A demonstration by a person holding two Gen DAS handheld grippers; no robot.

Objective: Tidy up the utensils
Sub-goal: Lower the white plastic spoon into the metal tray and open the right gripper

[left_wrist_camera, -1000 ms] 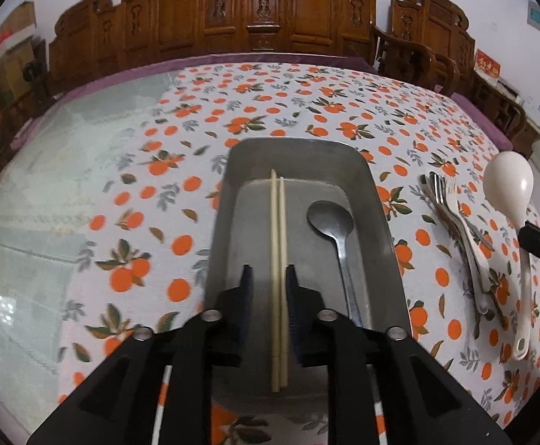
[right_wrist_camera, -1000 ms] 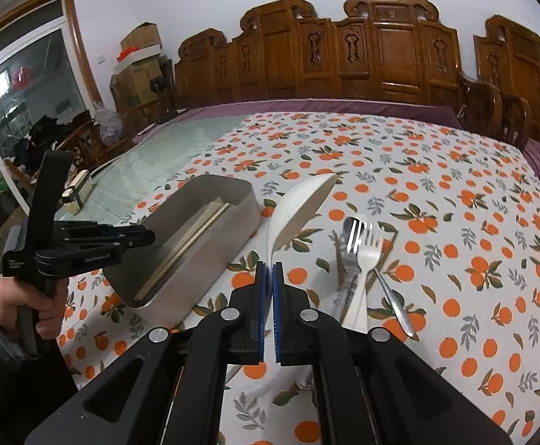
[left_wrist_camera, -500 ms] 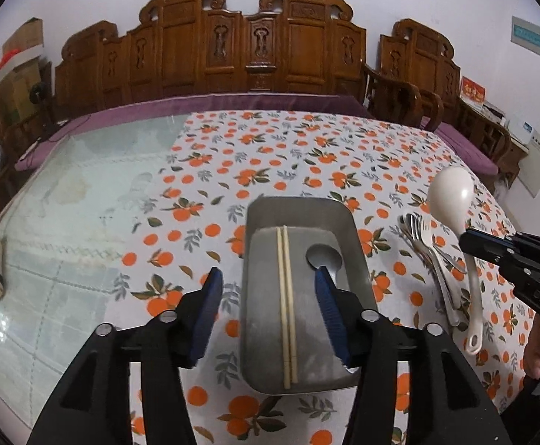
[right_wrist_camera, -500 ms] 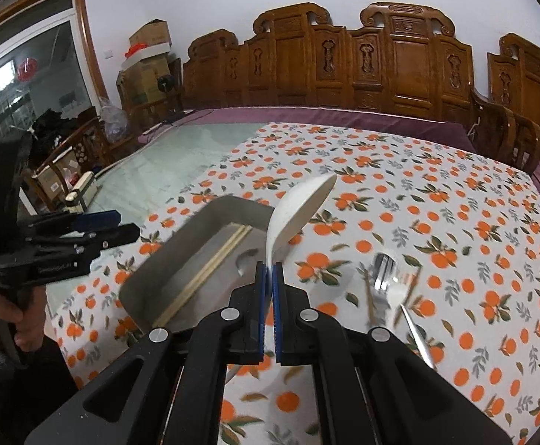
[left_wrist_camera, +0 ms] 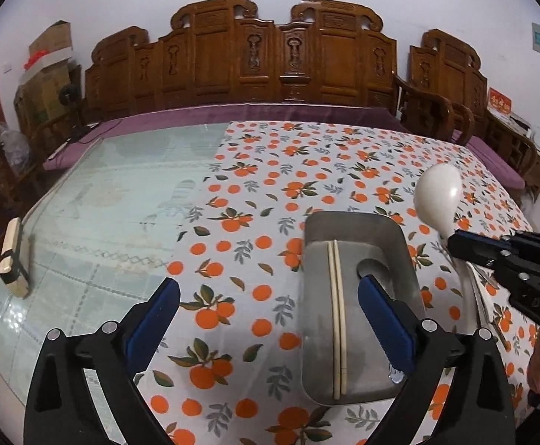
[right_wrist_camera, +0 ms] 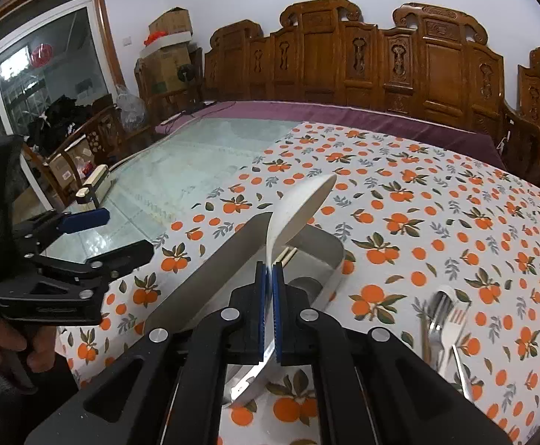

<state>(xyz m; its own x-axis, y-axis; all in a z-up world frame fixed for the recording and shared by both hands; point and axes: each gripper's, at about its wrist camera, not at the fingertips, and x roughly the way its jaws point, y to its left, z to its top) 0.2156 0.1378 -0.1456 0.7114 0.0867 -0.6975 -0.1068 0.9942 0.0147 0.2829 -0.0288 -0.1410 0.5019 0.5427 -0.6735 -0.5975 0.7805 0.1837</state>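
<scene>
Spreading wide and drawing back off the metal tray (left_wrist_camera: 359,222), the left gripper (left_wrist_camera: 268,306) now hangs empty over the tabletop (left_wrist_camera: 121,222), whereas a second ago its fingers (left_wrist_camera: 151,319) flanked the pale chopsticks (left_wrist_camera: 337,319) closely; the pair lies straight along the tray floor, so that item looks delivered. Beside them, a grey metal spoon (left_wrist_camera: 372,269) rests in the same tray, its bowl partly hidden by the blue-padded finger. Further right, the right gripper (right_wrist_camera: 269,285) has carried the white ladle (right_wrist_camera: 299,207) from beside the cutlery to above the tray, its fingers pressed tight on the slim handle, the smooth, glossy oval bowl tipped upward. That suggests the ladle goes in next. The tray is dull brushed steel with rounded corners, and the cloth is a soft orange-fruit print. At far right, a shiny steel fork (right_wrist_camera: 451,330) and other cutlery wait on the cloth.
</scene>
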